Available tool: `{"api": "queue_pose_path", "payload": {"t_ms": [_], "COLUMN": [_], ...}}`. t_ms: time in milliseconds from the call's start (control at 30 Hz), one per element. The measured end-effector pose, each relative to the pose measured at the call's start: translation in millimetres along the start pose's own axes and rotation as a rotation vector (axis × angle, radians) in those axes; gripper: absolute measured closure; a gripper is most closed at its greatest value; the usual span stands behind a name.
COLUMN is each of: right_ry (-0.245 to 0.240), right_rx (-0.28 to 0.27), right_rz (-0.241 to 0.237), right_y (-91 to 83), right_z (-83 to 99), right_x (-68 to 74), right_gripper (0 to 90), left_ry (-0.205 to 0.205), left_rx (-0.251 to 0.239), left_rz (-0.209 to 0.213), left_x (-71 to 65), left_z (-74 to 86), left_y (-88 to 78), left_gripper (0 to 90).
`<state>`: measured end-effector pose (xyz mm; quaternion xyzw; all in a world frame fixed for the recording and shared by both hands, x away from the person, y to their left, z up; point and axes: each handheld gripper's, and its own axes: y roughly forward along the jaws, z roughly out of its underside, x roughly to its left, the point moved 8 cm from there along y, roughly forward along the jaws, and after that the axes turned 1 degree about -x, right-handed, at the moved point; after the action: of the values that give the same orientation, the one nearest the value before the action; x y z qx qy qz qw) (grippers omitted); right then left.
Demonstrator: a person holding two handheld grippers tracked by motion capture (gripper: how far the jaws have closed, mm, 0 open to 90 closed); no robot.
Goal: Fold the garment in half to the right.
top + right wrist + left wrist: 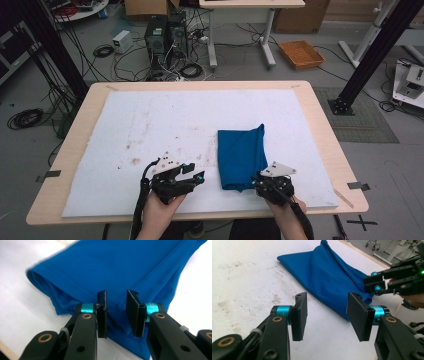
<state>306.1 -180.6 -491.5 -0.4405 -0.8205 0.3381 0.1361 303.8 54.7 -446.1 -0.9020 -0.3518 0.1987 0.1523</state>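
folded blue cloth, near edge about to be taken

the blue cloth (241, 156) lies on the white mat (150, 125), already folded into a narrow upright rectangle; the layered edges show plainly at its near end in the right gripper view, so at least one fold looks done. one far corner of the cloth pokes up into a small point, and the near left corner bulges open a little, so the stack is not quite tidy

the right gripper (258, 182) sits at the near right corner of the cloth, its jaws standing a narrow gap apart just over the cloth's near hem; in the right gripper view (116, 315) the pads flank the fabric but do not appear to press on it, so nothing is held yet. the left gripper (196, 173) hovers to the left of the cloth, apart from it, over bare mat; in the left gripper view (329, 315) its jaws stand wide with nothing between them

judging from this, the work is partway: the cloth is folded lengthwise, and what seems left is another fold, bringing the near end towards the far end. for that the right gripper has to close on the near corner and the left gripper has to come over to the cloth's near left corner, which it has not reached
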Motion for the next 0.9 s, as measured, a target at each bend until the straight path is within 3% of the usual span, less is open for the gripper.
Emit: {"api": "queue_pose_path", "payload": {"t_ms": [67,133,300,433,533,600,633,700,767,900], "right_ry": [-0.004,0.017,0.149,0.298,0.367,0.393,0.408,0.41,0.379,0.317], "right_rx": [-0.009,-0.036,-0.101,-0.149,-0.135,-0.125,-0.128,-0.147,-0.159,-0.189], "right_rz": [0.012,0.019,0.024,0.034,0.034,0.043,0.041,0.049,0.069,0.096], "right_y": [-2.1,-8.1,-23.7,-34.6,-36.4,-36.2,-36.5,-37.1,-35.0,-18.1], "right_z": [-0.1,-1.5,5.5,20.1,33.5,40.3,41.2,36.4,24.0,-19.0], "right_x": [-2.0,-6.5,-26.1,-44.4,-52.0,-57.2,-59.9,-66.3,-73.7,-90.6], "right_gripper": [90.0,90.0,90.0,90.0,90.0,81.5,81.5,78.1,75.2,68.0], "left_ry": [-0.009,-0.01,-0.006,0.002,-0.001,0.002,0.002,0.001,0.0,-0.003], "left_rx": [-0.002,-0.006,-0.003,0.003,0.003,0.004,0.004,0.005,0.006,0.007], "left_rz": [-0.003,-0.004,-0.001,0.002,0.001,0.001,0.001,0.001,0.001,-0.008], "left_x": [0.9,1.2,-0.3,-1.2,-1.3,-1.2,-1.1,-0.6,0.0,2.8], "left_z": [0.2,-0.2,-0.1,0.4,0.5,0.6,0.6,0.6,0.9,2.0], "left_y": [-0.9,-1.5,-0.4,1.0,1.7,1.8,2.0,2.3,2.5,3.0], "left_gripper": [51.3,51.3,51.3,51.3,51.3,51.3,51.3,51.3,51.3,50.6]}}
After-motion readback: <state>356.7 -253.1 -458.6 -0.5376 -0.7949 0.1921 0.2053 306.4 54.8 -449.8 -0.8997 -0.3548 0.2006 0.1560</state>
